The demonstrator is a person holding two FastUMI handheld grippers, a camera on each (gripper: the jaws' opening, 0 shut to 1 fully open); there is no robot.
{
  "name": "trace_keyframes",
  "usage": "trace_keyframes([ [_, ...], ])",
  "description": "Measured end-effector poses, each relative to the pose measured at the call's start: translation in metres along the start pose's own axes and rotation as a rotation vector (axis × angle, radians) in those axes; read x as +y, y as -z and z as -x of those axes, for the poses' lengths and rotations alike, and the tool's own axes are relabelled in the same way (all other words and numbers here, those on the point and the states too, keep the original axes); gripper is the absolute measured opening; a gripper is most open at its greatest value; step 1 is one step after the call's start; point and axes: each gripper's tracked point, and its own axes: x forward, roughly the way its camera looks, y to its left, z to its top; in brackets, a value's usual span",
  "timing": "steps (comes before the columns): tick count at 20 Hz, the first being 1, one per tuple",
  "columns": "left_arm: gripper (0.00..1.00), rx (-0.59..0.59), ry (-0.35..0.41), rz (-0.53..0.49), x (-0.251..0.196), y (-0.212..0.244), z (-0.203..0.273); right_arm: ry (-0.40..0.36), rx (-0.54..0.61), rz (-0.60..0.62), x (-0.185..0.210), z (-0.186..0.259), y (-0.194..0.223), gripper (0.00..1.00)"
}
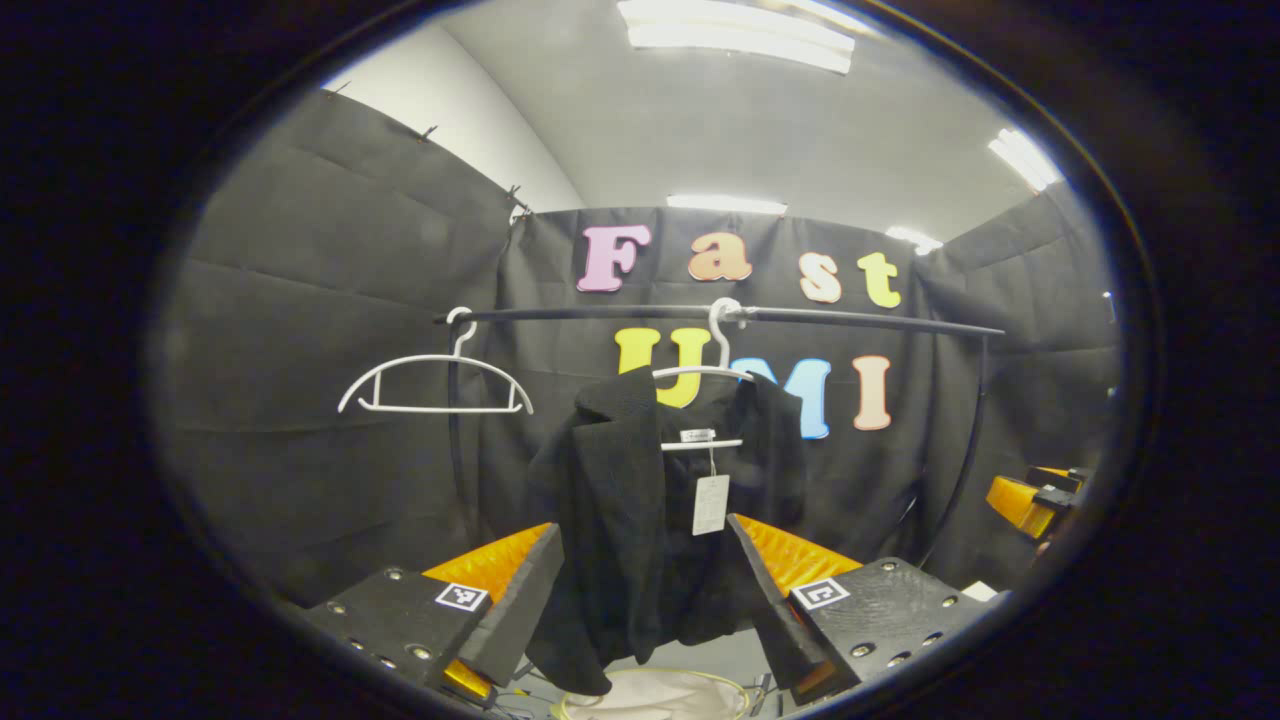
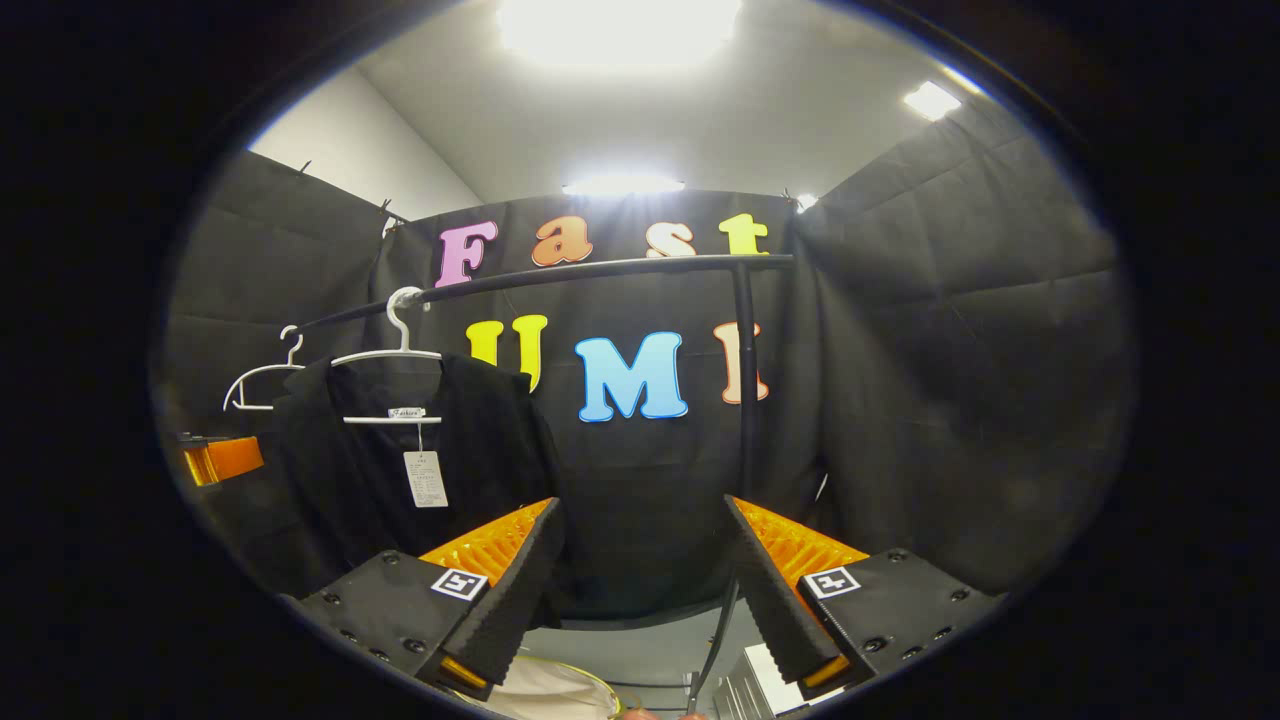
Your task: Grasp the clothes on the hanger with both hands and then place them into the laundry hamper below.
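Hangers [image 1: 436,384] number two, one black garment [image 1: 640,520]; both grippers' [image 1: 640,600] [image 2: 640,590] fingers spread wide, empty.

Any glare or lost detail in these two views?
Left gripper view: ceiling strip lights bright but defined; black jacket barely separates from the dark cloth wall. Right gripper view: ceiling light blown out; fisheye bends the black clothes rail.

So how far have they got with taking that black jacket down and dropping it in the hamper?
Barely started. The black jacket hangs on its white hanger on the rail. Both grippers are open: the left gripper is lined up on the jacket, and the right gripper points beside it. Gripping, lifting off and lowering into the hamper all remain.
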Motion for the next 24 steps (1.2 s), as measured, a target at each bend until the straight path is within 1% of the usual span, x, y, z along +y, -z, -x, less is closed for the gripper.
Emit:
trace_keyframes([
  [4, 0.94, 0.030, -0.043, 0.023, -0.003, 0.005, -0.030, -0.026, 0.010, -0.012, -0.005, -0.031, 0.009, 0.99],
  [5, 0.94, 0.036, -0.060, 0.027, -0.003, 0.005, -0.038, -0.034, 0.011, -0.022, -0.005, -0.038, 0.011, 0.95],
  [6, 0.94, 0.040, -0.075, 0.030, -0.002, 0.006, -0.047, -0.043, 0.013, -0.028, -0.006, -0.046, 0.013, 0.99],
  [10, 0.94, 0.058, -0.128, 0.045, -0.005, 0.011, -0.074, -0.073, 0.024, -0.035, -0.009, -0.072, 0.022, 0.99],
  [12, 0.94, 0.061, -0.151, 0.039, -0.007, 0.011, -0.084, -0.100, 0.034, -0.045, -0.008, -0.078, 0.028, 0.99],
  [15, 0.94, 0.069, -0.205, 0.022, -0.008, 0.017, -0.100, -0.146, 0.053, -0.042, -0.005, -0.090, 0.038, 0.98],
  [16, 0.94, 0.071, -0.222, 0.028, -0.009, 0.019, -0.105, -0.162, 0.056, -0.042, -0.004, -0.094, 0.039, 0.93],
  [17, 0.94, 0.068, -0.234, 0.038, -0.011, 0.019, -0.110, -0.177, 0.056, -0.045, -0.003, -0.098, 0.041, 0.98],
  [20, 0.94, 0.069, -0.289, 0.041, -0.009, 0.023, -0.124, -0.210, 0.066, -0.056, -0.002, -0.110, 0.046, 0.98],
  [23, 0.94, 0.084, -0.347, 0.020, -0.004, 0.028, -0.139, -0.242, 0.083, -0.066, 0.002, -0.123, 0.053, 0.98],
  [24, 0.94, 0.092, -0.367, 0.012, -0.002, 0.030, -0.143, -0.251, 0.089, -0.063, 0.002, -0.127, 0.056, 0.93],
])
